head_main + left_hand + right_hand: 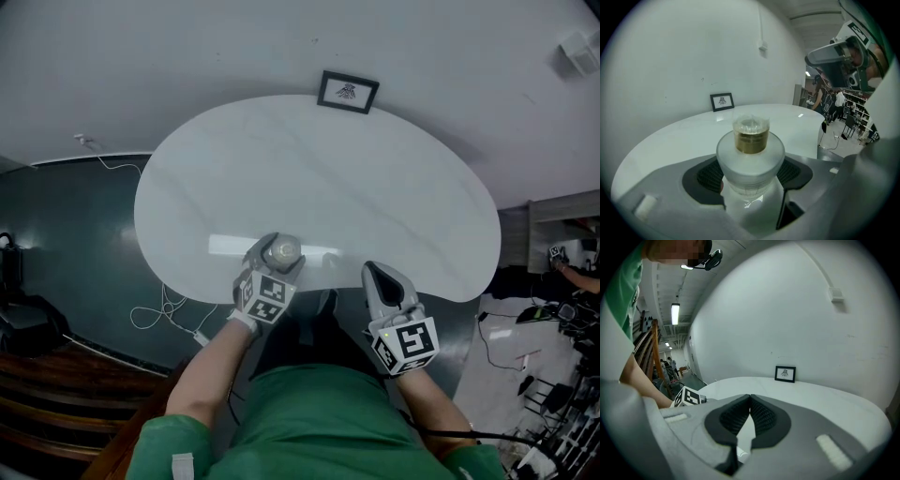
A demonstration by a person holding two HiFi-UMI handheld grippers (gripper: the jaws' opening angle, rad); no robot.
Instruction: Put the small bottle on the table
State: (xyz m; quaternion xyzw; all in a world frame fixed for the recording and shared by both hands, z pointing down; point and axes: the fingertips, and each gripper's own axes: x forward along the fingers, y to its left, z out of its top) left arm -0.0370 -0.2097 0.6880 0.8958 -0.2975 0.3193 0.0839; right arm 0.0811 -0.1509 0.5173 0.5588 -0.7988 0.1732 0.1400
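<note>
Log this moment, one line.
left hand-held gripper: shut on small bottle | right hand-held gripper: shut, empty | small bottle: over near edge of table

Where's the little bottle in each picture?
Head view: bottle low in the middle, in the left gripper, near the table's front edge.
Left gripper view: right in the centre, clamped between the fingers.
Right gripper view: not in it.
Shared landmark: the framed picture at the table's far edge.
</note>
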